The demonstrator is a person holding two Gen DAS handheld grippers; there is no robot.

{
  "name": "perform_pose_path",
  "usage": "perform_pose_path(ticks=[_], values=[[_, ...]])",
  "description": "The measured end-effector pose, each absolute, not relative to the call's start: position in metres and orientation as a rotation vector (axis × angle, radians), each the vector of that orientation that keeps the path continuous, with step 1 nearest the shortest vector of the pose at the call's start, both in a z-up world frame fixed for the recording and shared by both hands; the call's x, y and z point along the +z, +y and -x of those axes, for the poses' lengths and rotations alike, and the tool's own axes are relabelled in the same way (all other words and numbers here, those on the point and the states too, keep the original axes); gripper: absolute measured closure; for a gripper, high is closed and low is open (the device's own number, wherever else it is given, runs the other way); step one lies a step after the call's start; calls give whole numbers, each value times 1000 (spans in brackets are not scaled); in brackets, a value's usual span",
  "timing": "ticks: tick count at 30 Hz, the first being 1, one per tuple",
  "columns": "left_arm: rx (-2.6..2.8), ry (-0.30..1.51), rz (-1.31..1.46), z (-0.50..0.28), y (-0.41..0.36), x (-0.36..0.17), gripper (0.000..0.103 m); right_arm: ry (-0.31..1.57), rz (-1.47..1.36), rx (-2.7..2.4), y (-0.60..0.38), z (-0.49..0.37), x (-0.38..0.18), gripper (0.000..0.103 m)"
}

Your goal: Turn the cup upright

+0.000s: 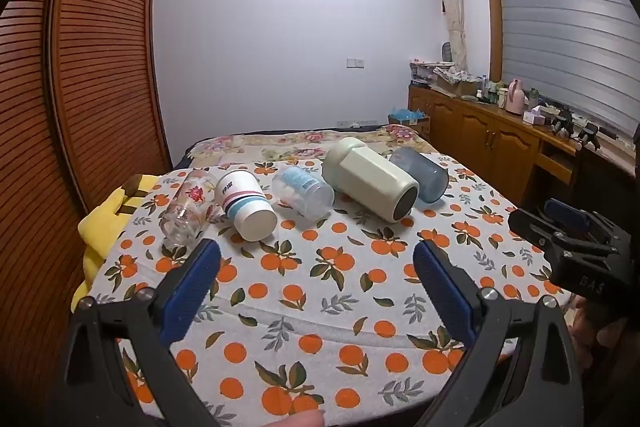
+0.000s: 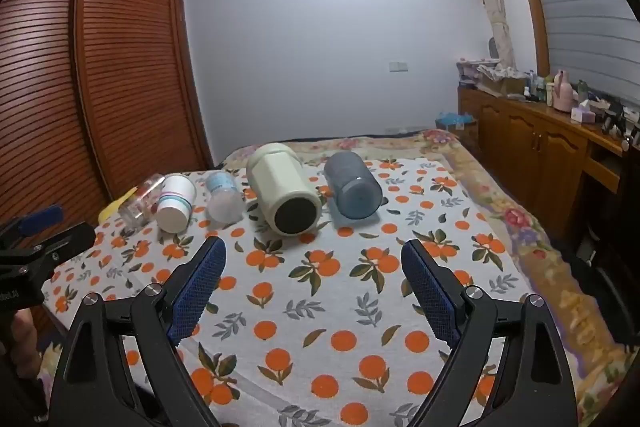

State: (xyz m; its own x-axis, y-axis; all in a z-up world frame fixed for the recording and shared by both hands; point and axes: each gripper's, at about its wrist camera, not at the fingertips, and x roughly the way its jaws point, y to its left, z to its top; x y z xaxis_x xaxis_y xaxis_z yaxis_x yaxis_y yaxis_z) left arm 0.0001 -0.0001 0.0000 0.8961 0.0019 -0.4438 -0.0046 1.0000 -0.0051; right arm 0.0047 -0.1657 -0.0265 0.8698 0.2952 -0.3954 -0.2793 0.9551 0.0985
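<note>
Several cups lie on their sides in a row on an orange-print cloth (image 1: 320, 307): a clear glass with red flowers (image 1: 186, 205), a white paper cup with stripes (image 1: 245, 205), a clear plastic cup (image 1: 302, 189), a large cream cup (image 1: 370, 179) and a blue-grey cup (image 1: 422, 173). In the right wrist view they are the glass (image 2: 140, 201), paper cup (image 2: 175, 203), plastic cup (image 2: 223, 197), cream cup (image 2: 284, 191) and blue-grey cup (image 2: 352, 185). My left gripper (image 1: 316, 255) is open and empty, short of the row. My right gripper (image 2: 314, 255) is open and empty, facing the cream cup.
The cloth covers a table in front of a floral bed (image 1: 312, 141). A slatted wooden wardrobe (image 1: 92, 67) stands on the left. A wooden cabinet (image 1: 492, 139) with clutter runs along the right. A yellow cloth (image 1: 100, 223) hangs at the table's left edge.
</note>
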Motion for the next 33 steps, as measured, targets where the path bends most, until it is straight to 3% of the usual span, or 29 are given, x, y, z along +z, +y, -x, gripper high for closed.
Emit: perform_pose_path(ticks=[33], values=[[18, 475, 16, 4, 1, -8, 5, 419, -41, 307, -163, -4, -28, 12]])
